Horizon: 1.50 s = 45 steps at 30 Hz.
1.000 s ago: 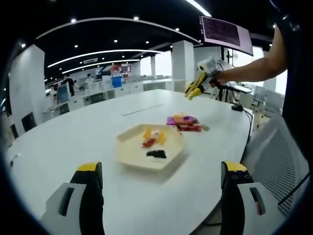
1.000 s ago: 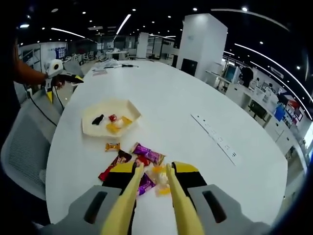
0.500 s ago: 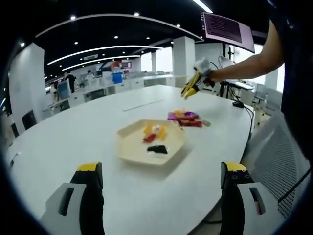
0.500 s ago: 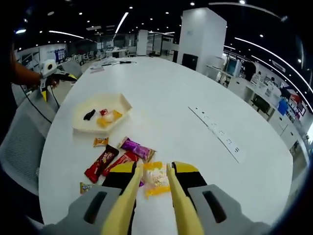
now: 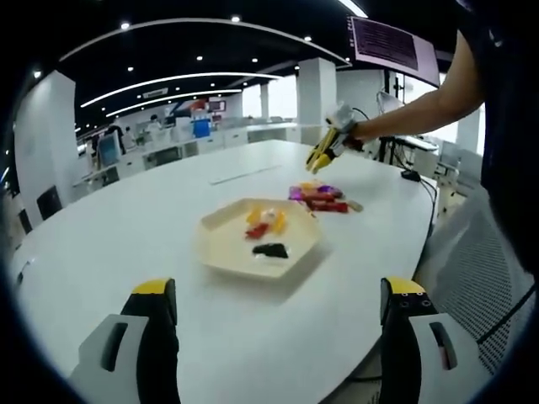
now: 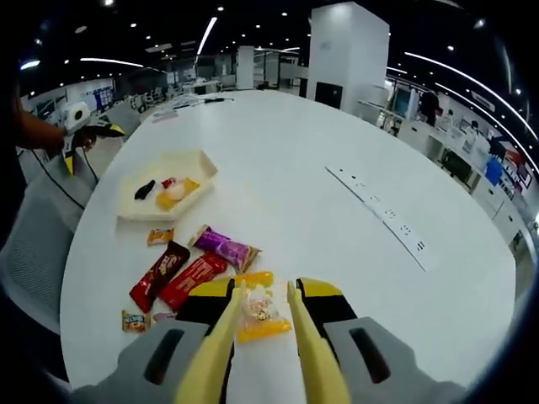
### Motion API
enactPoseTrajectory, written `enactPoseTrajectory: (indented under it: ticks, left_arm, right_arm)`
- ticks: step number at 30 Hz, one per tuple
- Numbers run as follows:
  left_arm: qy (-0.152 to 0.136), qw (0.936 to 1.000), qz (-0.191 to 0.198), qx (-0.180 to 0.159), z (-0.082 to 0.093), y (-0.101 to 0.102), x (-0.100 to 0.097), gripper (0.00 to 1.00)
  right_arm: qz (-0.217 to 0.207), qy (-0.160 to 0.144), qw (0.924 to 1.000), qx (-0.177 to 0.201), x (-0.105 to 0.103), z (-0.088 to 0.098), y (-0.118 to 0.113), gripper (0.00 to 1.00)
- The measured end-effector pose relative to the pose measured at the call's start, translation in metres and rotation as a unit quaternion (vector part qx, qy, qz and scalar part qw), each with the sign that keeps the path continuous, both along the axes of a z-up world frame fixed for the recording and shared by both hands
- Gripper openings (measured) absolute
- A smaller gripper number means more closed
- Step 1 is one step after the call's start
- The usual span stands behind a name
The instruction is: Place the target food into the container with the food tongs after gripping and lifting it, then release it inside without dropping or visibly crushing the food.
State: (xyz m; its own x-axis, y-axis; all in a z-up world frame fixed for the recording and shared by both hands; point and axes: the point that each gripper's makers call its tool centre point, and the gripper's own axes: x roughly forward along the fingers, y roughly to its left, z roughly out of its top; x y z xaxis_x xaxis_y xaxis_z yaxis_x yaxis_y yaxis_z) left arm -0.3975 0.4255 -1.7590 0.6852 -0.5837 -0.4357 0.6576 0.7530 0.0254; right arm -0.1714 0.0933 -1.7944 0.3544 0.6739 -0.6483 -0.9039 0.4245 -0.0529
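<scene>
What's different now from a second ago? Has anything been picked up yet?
The right gripper has come down closer over the pile of snacks, its food tongs now straddling the clear yellow packet. Nothing looks lifted yet. The cream tray, the food in it and the open left gripper stayed as they were.

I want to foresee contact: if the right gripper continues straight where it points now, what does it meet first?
Probably the yellow-ended clear snack packet lying on the white table, just ahead of the right gripper and the tongs tips; depth is uncertain.
</scene>
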Motion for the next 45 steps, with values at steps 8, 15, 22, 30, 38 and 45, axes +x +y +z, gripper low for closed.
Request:
enactPoseTrajectory:
  ticks: [8, 15, 22, 30, 38, 45]
  left_arm:
    - [0.005, 1.0000, 0.000, 0.003, -0.003, 0.000, 0.000, 0.97]
    - [0.009, 1.0000, -0.001, 0.002, -0.004, 0.000, 0.000, 0.97]
    - [0.011, 0.9999, -0.002, 0.003, -0.005, -0.001, -0.001, 0.97]
    - [0.014, 0.9999, -0.002, 0.004, -0.005, -0.001, -0.002, 0.96]
    - [0.013, 0.9999, -0.001, 0.005, -0.005, 0.000, -0.002, 0.96]
    - [0.012, 0.9999, -0.005, 0.005, -0.005, -0.001, -0.002, 0.95]
  right_arm:
    - [0.000, 0.027, 0.9996, -0.004, 0.000, -0.017, -0.003, 0.28]
    - [0.000, 0.046, 0.9989, -0.011, -0.003, -0.028, -0.004, 0.29]
    - [-0.001, 0.058, 0.9980, -0.027, -0.001, -0.036, -0.004, 0.29]
    - [0.014, 0.061, 0.9965, -0.054, -0.003, -0.040, 0.000, 0.27]
    - [-0.010, 0.046, 0.9967, -0.066, -0.006, -0.038, 0.003, 0.17]
    - [-0.024, 0.050, 0.9961, -0.069, -0.012, -0.034, 0.000, 0.17]
